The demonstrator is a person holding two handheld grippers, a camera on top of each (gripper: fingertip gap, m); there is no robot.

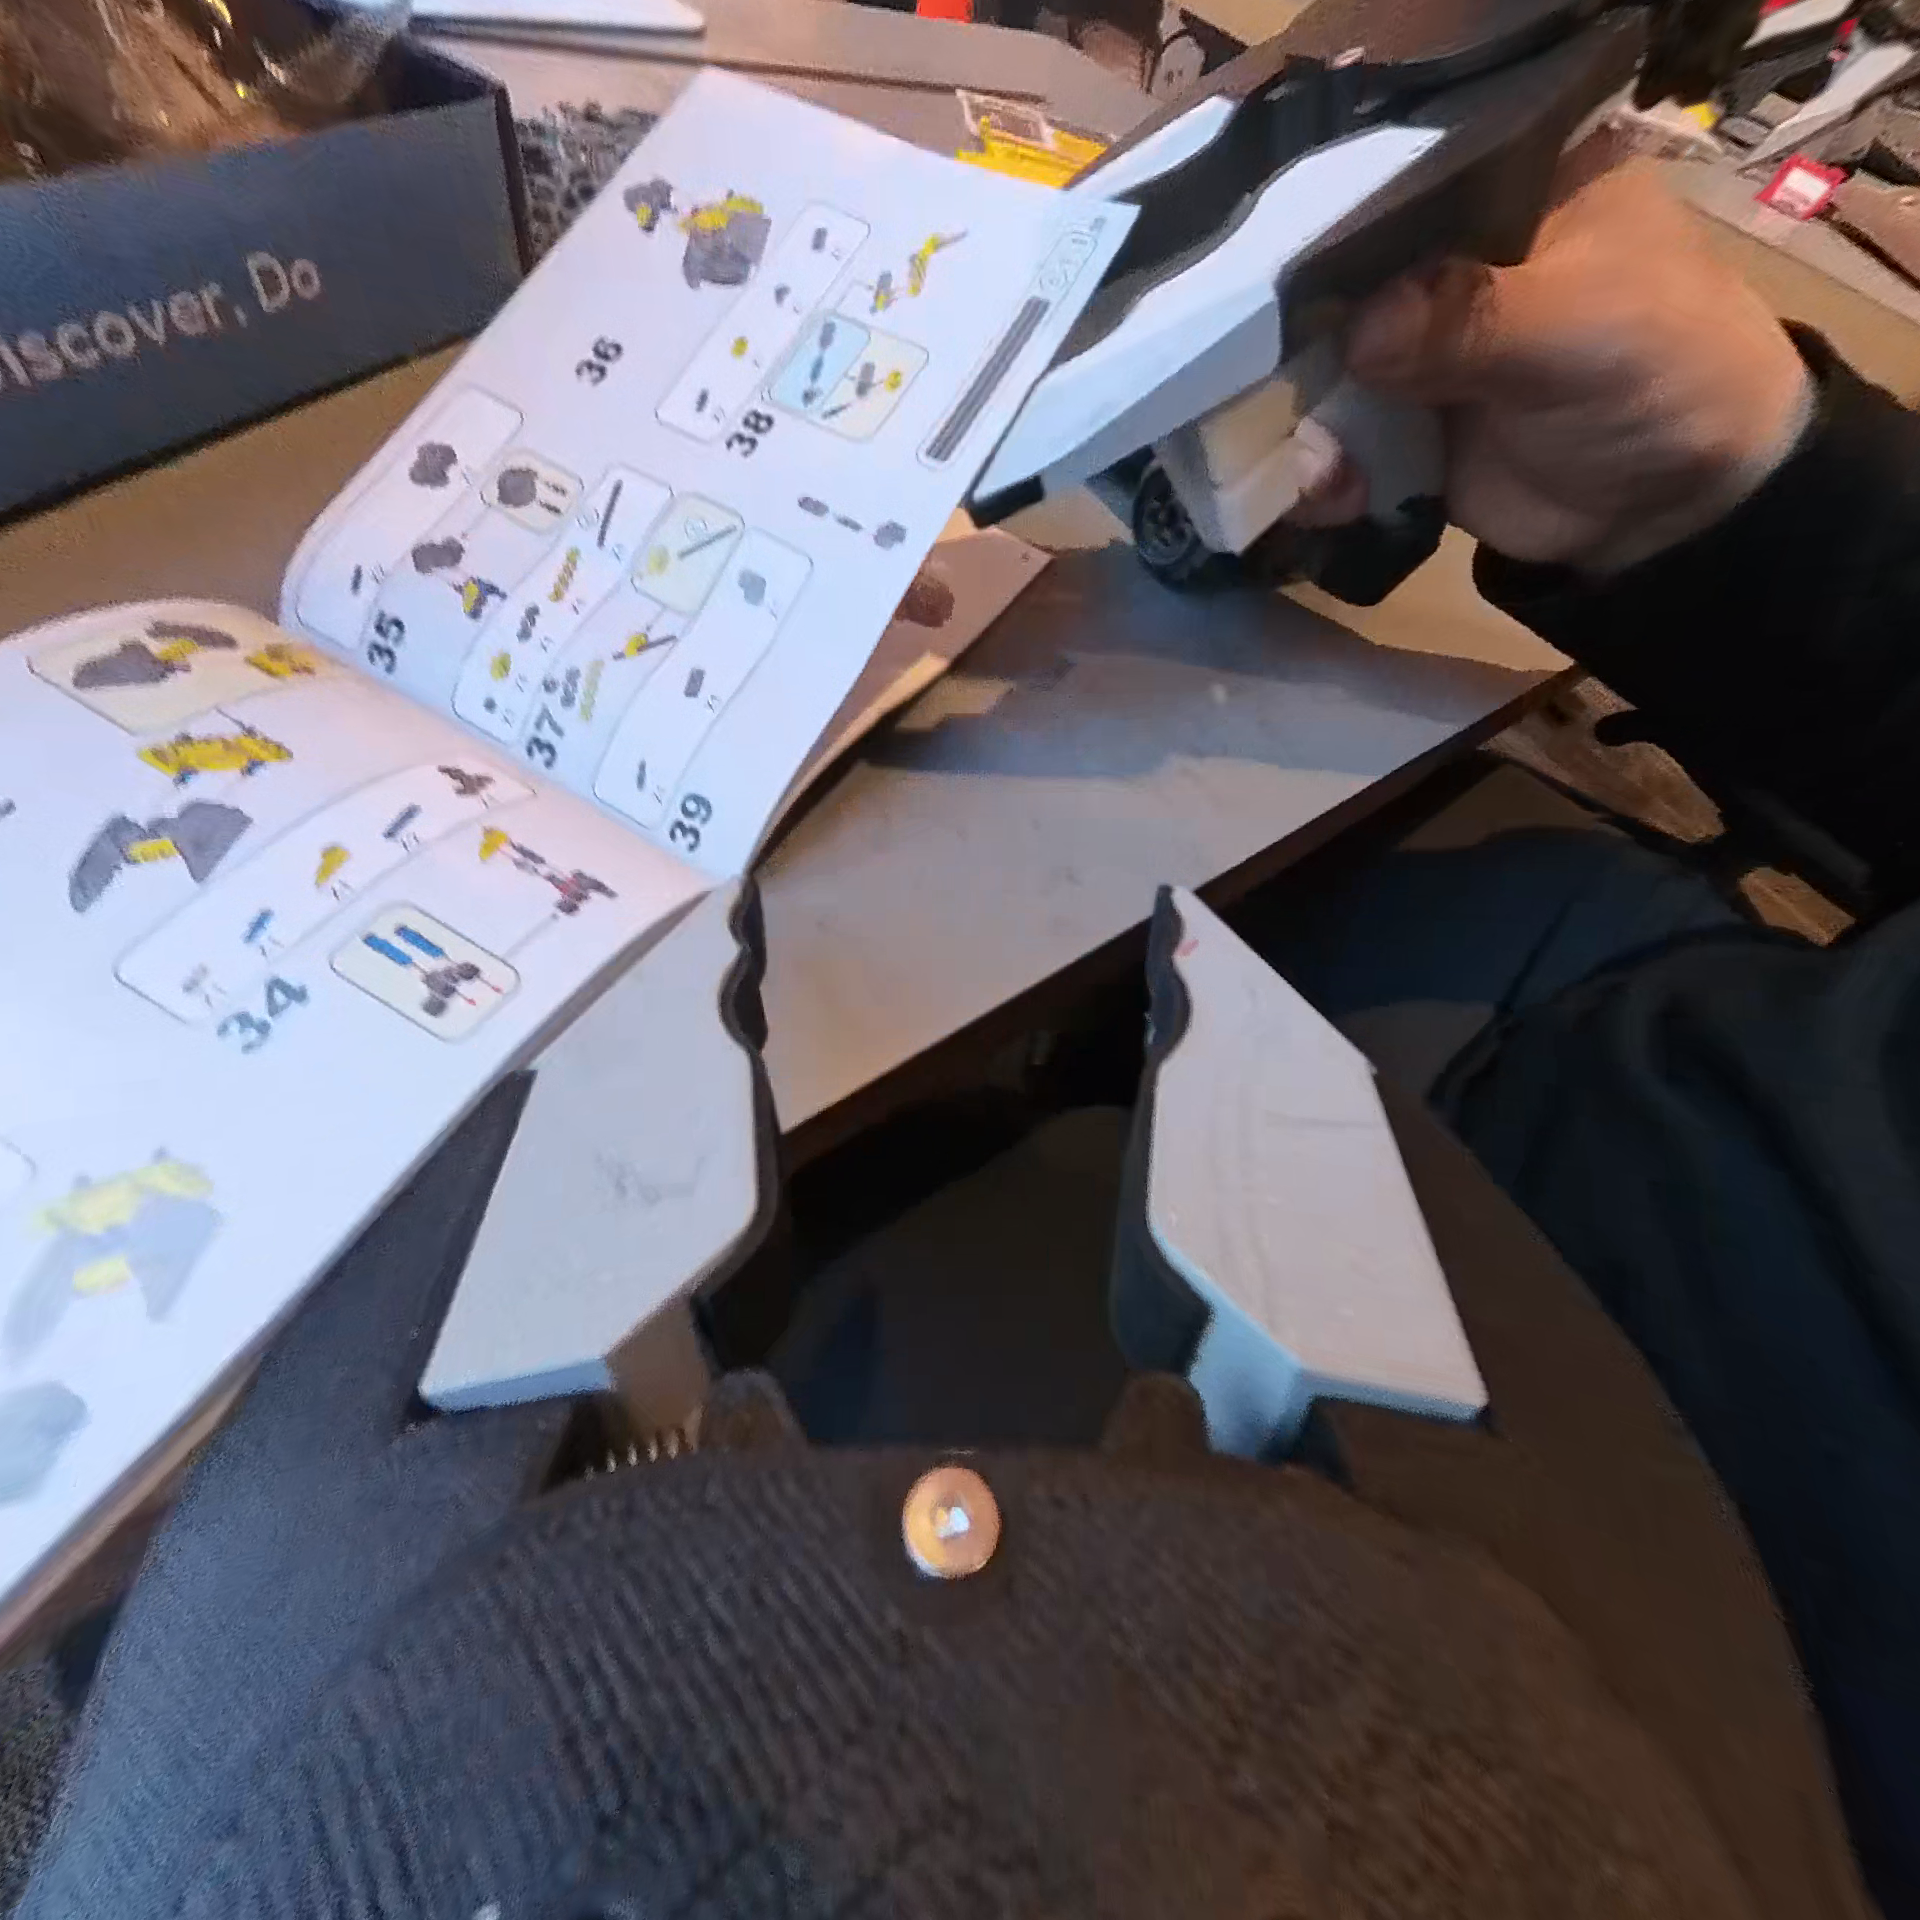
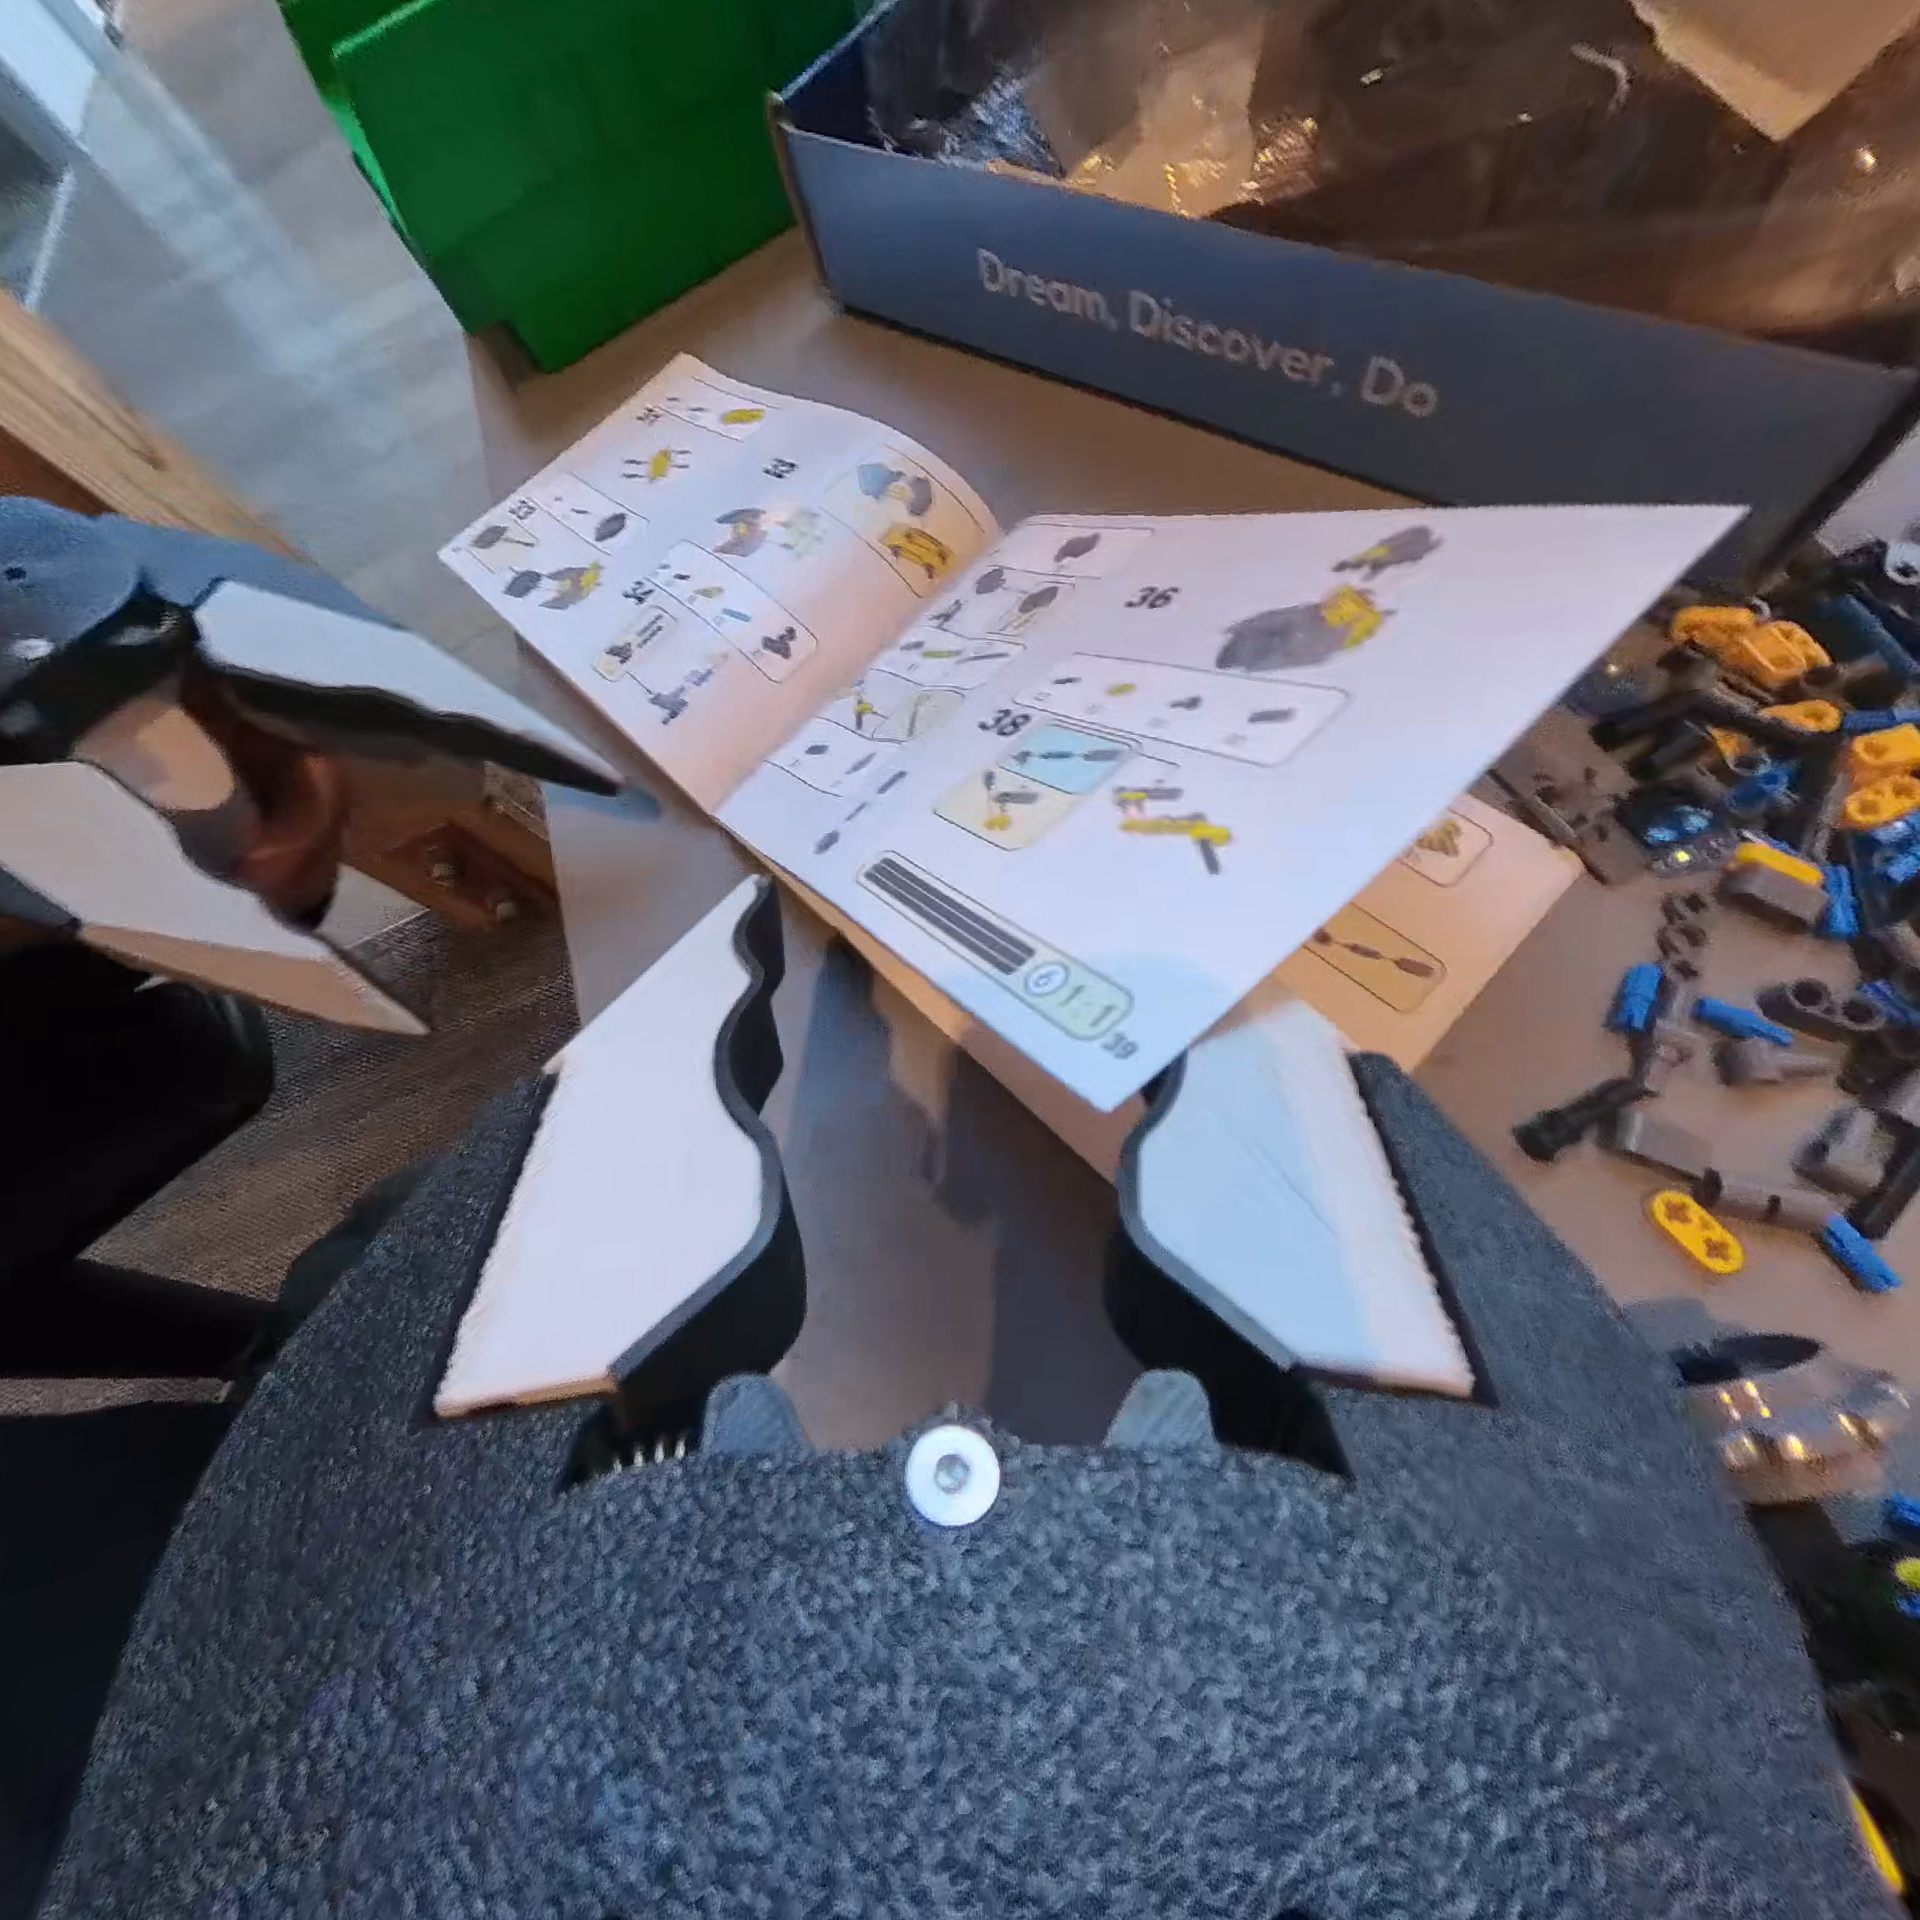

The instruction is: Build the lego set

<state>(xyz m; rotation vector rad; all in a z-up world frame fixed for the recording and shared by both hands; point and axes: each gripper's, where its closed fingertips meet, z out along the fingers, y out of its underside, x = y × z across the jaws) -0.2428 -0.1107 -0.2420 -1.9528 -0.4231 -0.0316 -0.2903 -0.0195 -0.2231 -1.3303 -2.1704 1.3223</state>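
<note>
The left gripper (image 1: pixel 951 914) is wide open and holds nothing. Its left fingertip lies against the near edge of the open instruction booklet (image 1: pixel 540 582), at the fold; its right finger stands clear over the table edge (image 1: pixel 1039 831).

The right gripper (image 2: pixel 966 977) is also spread wide. The raised right-hand page (image 2: pixel 1195 727) of the booklet passes over the gap, and its lower corner covers the tip of the right finger. Whether either finger touches the page cannot be determined. In the left wrist view, the right gripper appears at the far corner of that page, with a hand (image 1: pixel 1579 416) around its handle.

The booklet lies open on the grey table, left-hand page flat, right-hand page lifted. A dark blue cardboard box (image 2: pixel 1299 343) stands just behind it. Loose building-toy parts (image 2: pixel 1766 831) in yellow, blue, grey and black lie scattered to the right. A green bin (image 2: pixel 582 156) stands beyond the table's far left corner.
</note>
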